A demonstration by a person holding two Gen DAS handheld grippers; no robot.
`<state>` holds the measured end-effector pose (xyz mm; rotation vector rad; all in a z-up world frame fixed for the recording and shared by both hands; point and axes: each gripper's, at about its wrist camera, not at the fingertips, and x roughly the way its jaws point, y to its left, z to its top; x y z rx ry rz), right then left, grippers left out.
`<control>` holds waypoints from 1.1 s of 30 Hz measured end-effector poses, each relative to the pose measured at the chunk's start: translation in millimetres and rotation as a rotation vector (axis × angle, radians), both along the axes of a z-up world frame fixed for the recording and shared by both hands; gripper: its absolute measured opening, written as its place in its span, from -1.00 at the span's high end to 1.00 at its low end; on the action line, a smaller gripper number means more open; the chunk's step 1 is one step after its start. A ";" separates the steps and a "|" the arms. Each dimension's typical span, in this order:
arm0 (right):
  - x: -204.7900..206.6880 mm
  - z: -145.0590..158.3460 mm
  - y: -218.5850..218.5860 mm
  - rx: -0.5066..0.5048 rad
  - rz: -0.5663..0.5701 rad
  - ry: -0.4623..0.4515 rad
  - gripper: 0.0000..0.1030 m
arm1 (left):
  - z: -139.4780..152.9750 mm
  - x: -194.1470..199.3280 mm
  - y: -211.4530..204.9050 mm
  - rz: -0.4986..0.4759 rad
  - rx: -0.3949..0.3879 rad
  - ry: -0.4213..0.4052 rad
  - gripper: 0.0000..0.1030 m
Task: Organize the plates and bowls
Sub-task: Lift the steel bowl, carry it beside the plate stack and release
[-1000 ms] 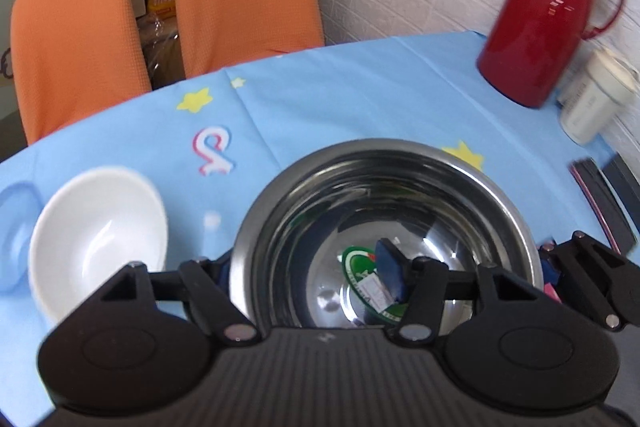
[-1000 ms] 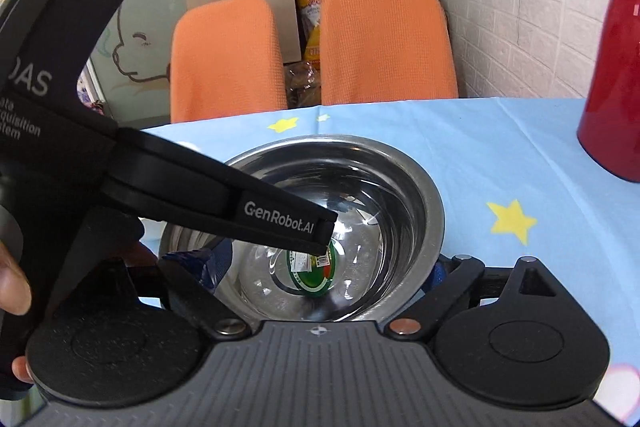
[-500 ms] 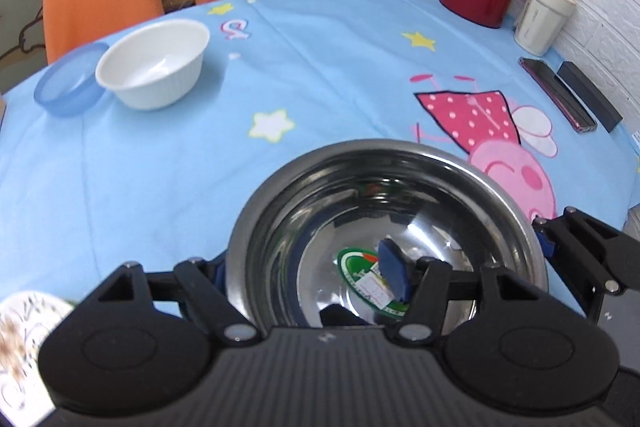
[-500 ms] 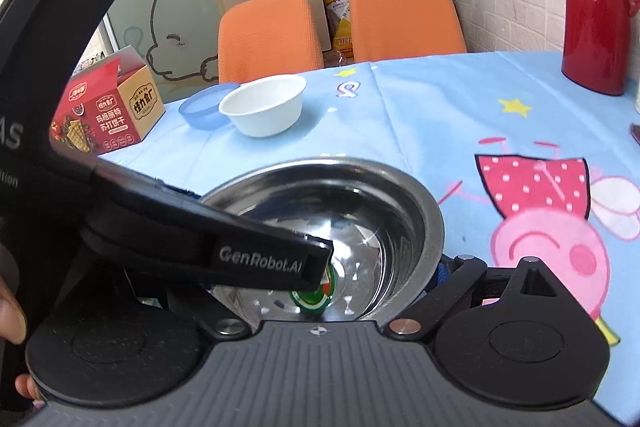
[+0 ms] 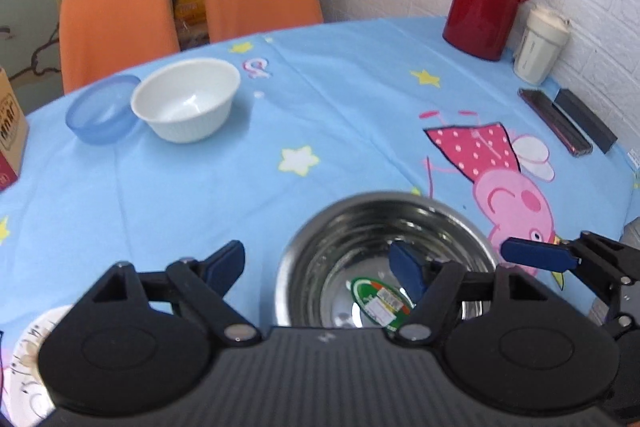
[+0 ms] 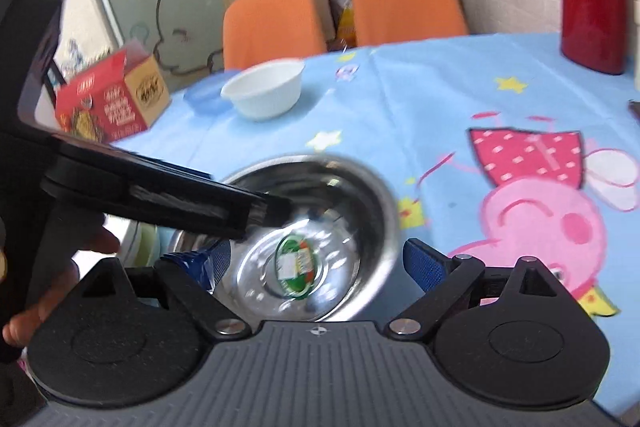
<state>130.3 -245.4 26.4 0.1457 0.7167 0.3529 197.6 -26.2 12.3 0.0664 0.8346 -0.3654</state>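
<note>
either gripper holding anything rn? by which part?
Nothing is held. The left gripper and right gripper are both open, each straddling the bowl rim on opposite sides, not clamped.

We have opened the left gripper (image 5: 320, 267) and the right gripper (image 6: 316, 263), both previously clamped on the steel bowl (image 5: 384, 227) rim; the bowl now rests near us on the tablecloth (image 5: 320, 115).

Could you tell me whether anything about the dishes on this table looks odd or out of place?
One small thing: the steel bowl still has a green and white label stuck to its inside bottom, which is unusual for a dish in use. Nothing looks spilled, tipped or broken; the white bowl and blue bowl sit upright, side by side.
</note>
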 end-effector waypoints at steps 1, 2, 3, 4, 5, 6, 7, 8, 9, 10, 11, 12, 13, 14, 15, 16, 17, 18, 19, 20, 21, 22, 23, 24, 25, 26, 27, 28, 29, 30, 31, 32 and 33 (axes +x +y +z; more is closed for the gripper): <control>-1.8 5.3 -7.4 0.019 -0.020 -0.010 -0.56 | 7.5 -0.6 5.6 0.014 -0.008 -0.017 -0.41; -3.0 9.2 -13.6 0.038 -0.035 -0.020 -0.57 | 13.6 -0.8 10.7 0.026 -0.015 -0.030 -0.42; -3.8 12.6 -18.7 0.053 -0.045 -0.025 -0.57 | 18.7 -1.2 15.4 0.036 -0.019 -0.040 -0.43; -2.7 14.0 -21.8 0.059 -0.051 -0.024 -0.57 | 23.1 -1.9 20.4 0.048 -0.021 -0.050 -0.43; -2.6 15.1 -23.8 0.060 -0.058 -0.023 -0.57 | 26.3 -2.8 24.4 0.059 -0.020 -0.060 -0.44; -3.0 15.5 -24.9 0.060 -0.065 -0.024 -0.57 | 28.2 -4.4 27.8 0.069 -0.014 -0.070 -0.45; -3.6 15.4 -25.4 0.060 -0.069 -0.023 -0.57 | 29.5 -6.7 31.1 0.079 -0.007 -0.079 -0.45; -3.9 14.9 -25.3 0.061 -0.071 -0.019 -0.57 | 30.2 -8.8 33.7 0.087 -0.002 -0.086 -0.46; -3.8 14.4 -25.0 0.065 -0.068 -0.016 -0.57 | 30.6 -11.4 36.7 0.095 0.002 -0.091 -0.47; -3.6 13.8 -24.1 0.071 -0.063 -0.012 -0.57 | 30.3 -13.8 39.5 0.099 0.004 -0.093 -0.47; -3.4 13.3 -22.7 0.078 -0.057 -0.005 -0.57 | 30.4 -15.8 41.8 0.104 0.006 -0.096 -0.48; -2.8 13.2 -21.0 0.082 -0.051 0.001 -0.57 | 30.6 -17.8 43.8 0.109 0.009 -0.098 -0.48; -2.0 13.6 -19.9 0.087 -0.040 0.007 -0.57 | 30.7 -20.0 45.7 0.107 0.010 -0.101 -0.49; -1.3 14.4 -17.8 0.088 -0.029 0.009 -0.57 | 31.1 -22.5 47.4 0.105 0.011 -0.106 -0.49; -0.5 15.6 -15.3 0.087 -0.020 0.009 -0.57 | 31.4 -24.7 49.1 0.107 0.012 -0.110 -0.50; 0.3 17.9 -12.5 0.085 -0.011 0.004 -0.57 | 31.8 -27.1 51.2 0.110 0.012 -0.113 -0.50; 0.6 20.1 -9.8 0.081 -0.005 -0.002 -0.57 | 32.1 -28.6 53.0 0.110 0.011 -0.116 -0.50; 0.6 22.3 -7.0 0.077 -0.002 -0.008 -0.57 | 32.2 -30.4 55.3 0.111 0.011 -0.118 -0.50; 0.1 24.8 -3.8 0.076 0.002 -0.018 -0.57 | 32.2 -31.6 57.1 0.115 0.010 -0.118 -0.51; 0.0 26.4 -0.5 0.078 0.008 -0.025 -0.57 | 32.1 -33.2 59.4 0.117 0.009 -0.118 -0.51; 0.2 27.2 2.9 0.078 0.015 -0.027 -0.57 | 31.8 -34.3 61.8 0.116 0.008 -0.118 -0.51; 0.4 27.5 6.6 0.078 0.021 -0.025 -0.57 | 31.5 -35.2 64.6 0.116 0.008 -0.117 -0.51; 0.9 27.2 10.3 0.076 0.029 -0.021 -0.57 | 30.9 -35.9 66.6 0.118 0.009 -0.117 -0.51; 1.3 26.8 14.4 0.071 0.039 -0.015 -0.57 | 30.3 -36.7 68.8 0.122 0.011 -0.118 -0.51; 1.4 26.5 18.0 0.066 0.048 -0.012 -0.57 | 29.4 -37.4 71.3 0.124 0.012 -0.120 -0.52; 1.6 26.3 21.3 0.057 0.055 -0.011 -0.57 | 28.2 -37.4 74.4 0.129 0.012 -0.119 -0.52; 2.1 26.3 24.3 0.047 0.061 -0.011 -0.57 | 27.0 -36.9 77.0 0.133 0.009 -0.116 -0.52; 3.7 26.4 27.1 0.038 0.065 -0.011 -0.57 | 25.3 -35.4 79.1 0.136 0.007 -0.111 -0.52; 5.2 26.2 29.3 0.033 0.069 -0.009 -0.57 | 23.6 -33.8 82.0 0.139 0.003 -0.104 -0.52; 7.2 26.1 31.0 0.030 0.072 -0.007 -0.57 | 21.8 -31.6 84.5 0.142 0.001 -0.099 -0.52; 9.9 26.1 33.1 0.025 0.077 -0.004 -0.57 | 19.6 -28.7 86.3 0.144 0.000 -0.093 -0.52; 12.9 26.1 35.2 0.020 0.083 -0.002 -0.57 | 17.7 -25.7 88.2 0.145 0.003 -0.089 -0.52; 16.6 26.1 37.6 0.012 0.089 -0.002 -0.57 | 15.7 -22.2 90.0 0.148 0.006 -0.085 -0.52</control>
